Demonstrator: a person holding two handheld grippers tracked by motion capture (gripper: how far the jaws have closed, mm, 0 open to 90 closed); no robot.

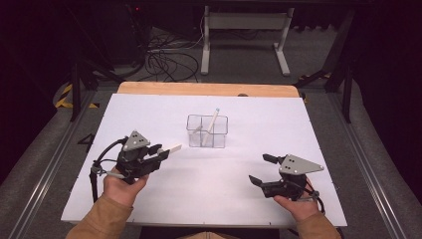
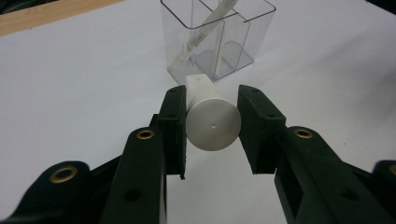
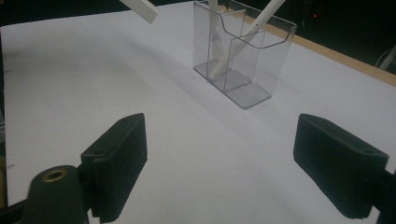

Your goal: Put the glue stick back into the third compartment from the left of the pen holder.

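A white sheet covers the counter (image 1: 209,194), with a strip of bare wood showing along its far edge. A little beyond the middle of the sheet, toward 12 o'clock, stands a clear plastic holder (image 1: 207,131) split into compartments. One white pen (image 1: 211,123) leans in it, its tip poking above the rim toward 1 o'clock; in the right gripper view the pen's foot rests on the floor of a compartment, and a second pale stick seems to stand behind it, though the clear walls make that hard to tell.

The left gripper (image 1: 161,152) sits at about 9 o'clock on the sheet, held up off the surface by a hand (image 1: 122,186) in a tan sleeve. Its jaws are clenched on a white tube (image 1: 171,148), which sticks out past the fingertips toward the holder. In the left gripper view the round flat end of the tube (image 2: 213,122) faces the camera, with a pad touching each side, and the holder stands just beyond its far end.

The right gripper (image 1: 263,169) is at about 4 o'clock, well apart from the holder, in the other hand (image 1: 297,205). Its jaws are spread wide with nothing between them, pointing toward 9 o'clock.
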